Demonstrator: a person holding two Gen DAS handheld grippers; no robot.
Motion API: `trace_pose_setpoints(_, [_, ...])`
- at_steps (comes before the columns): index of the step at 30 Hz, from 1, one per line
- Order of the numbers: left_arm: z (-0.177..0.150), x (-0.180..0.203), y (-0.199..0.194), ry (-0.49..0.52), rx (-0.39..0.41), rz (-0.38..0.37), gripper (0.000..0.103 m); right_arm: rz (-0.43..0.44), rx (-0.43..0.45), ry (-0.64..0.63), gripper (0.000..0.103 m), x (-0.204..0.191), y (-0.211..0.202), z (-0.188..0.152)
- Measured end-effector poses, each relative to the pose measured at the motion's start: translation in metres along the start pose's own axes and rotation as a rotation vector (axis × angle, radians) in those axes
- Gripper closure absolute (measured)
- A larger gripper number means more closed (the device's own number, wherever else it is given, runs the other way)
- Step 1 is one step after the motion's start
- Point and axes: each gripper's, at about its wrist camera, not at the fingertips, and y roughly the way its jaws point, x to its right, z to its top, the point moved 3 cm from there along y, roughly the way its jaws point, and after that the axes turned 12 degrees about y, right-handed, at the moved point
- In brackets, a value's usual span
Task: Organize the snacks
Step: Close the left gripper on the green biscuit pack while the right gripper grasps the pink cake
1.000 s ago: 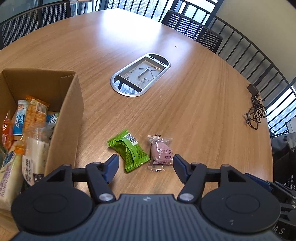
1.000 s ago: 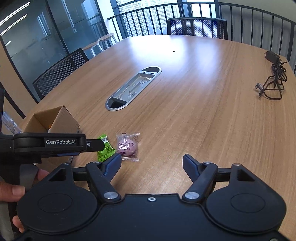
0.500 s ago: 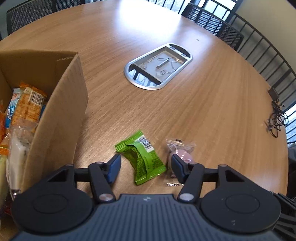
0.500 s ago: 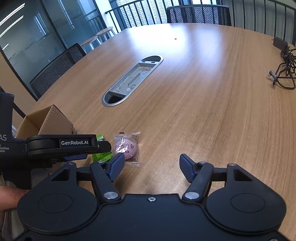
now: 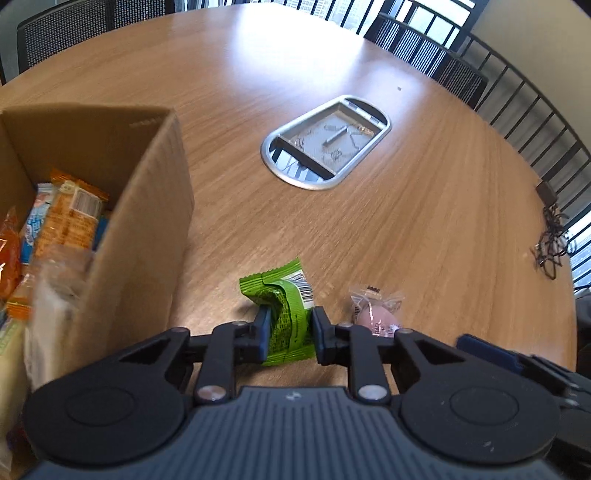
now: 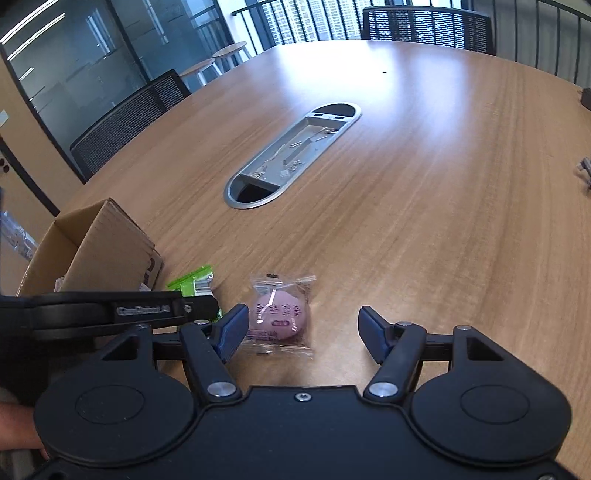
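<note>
At lower centre of the left wrist view, the left gripper [image 5: 288,334] pinches a crinkled green foil packet [image 5: 286,314] beside the cardboard box [image 5: 147,206] on the wood-grain table [image 5: 406,229]. The right gripper [image 6: 302,329] gapes empty over a round pink sweet in clear wrap [image 6: 279,314].

An office meeting room — a large oval wooden conference table [image 6: 424,192] fills both views, with a silver oval cable-and-socket hatch [image 6: 291,155] set in its middle. Black mesh-backed office chairs [image 6: 424,27] ring the upper edge, and glass partition walls [image 6: 92,74] stand at upper left — high-rise towers show beyond the railing.
</note>
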Motion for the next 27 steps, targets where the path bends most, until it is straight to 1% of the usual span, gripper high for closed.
trace_pose_setpoints(7, [0.005, -0.007, -0.033, -0.025, 0.071, -0.044, 0.081, 0.019, -0.025, -0.036, 0.038, -0.011, 0.020, 0.003])
trace_pose_setpoints(12, [0.005, -0.010, -0.061, -0.050, 0.123, -0.073, 0.081, 0.006, -0.043, -0.062, 0.039, -0.022, 0.035, -0.004])
trace_pose_setpoints(15, [0.005, -0.015, -0.072, -0.058, 0.147, -0.077, 0.081, -0.027, -0.047, -0.095, 0.050, -0.029, 0.042, -0.010])
trace_pose_setpoints(16, [0.005, -0.016, -0.075, -0.060, 0.153, -0.076, 0.081, -0.038, -0.036, -0.116, 0.058, -0.032, 0.042, -0.012])
trace_pose_setpoints(17, [0.004, -0.018, -0.077, -0.062, 0.156, -0.074, 0.081, -0.043, -0.035, -0.134, 0.060, -0.033, 0.042, -0.013])
trace_pose_setpoints(19, [0.002, -0.022, -0.081, -0.070, 0.162, -0.068, 0.081, -0.037, -0.052, -0.146, 0.067, -0.035, 0.040, -0.014])
trace_pose_setpoints(23, [-0.005, -0.026, -0.086, -0.078, 0.165, -0.056, 0.081, -0.042, -0.069, -0.179, 0.069, -0.036, 0.029, -0.022])
trace_pose_setpoints(27, [-0.012, -0.030, -0.091, -0.086, 0.166, -0.043, 0.081, -0.041, -0.069, -0.169, 0.069, -0.033, 0.015, -0.033])
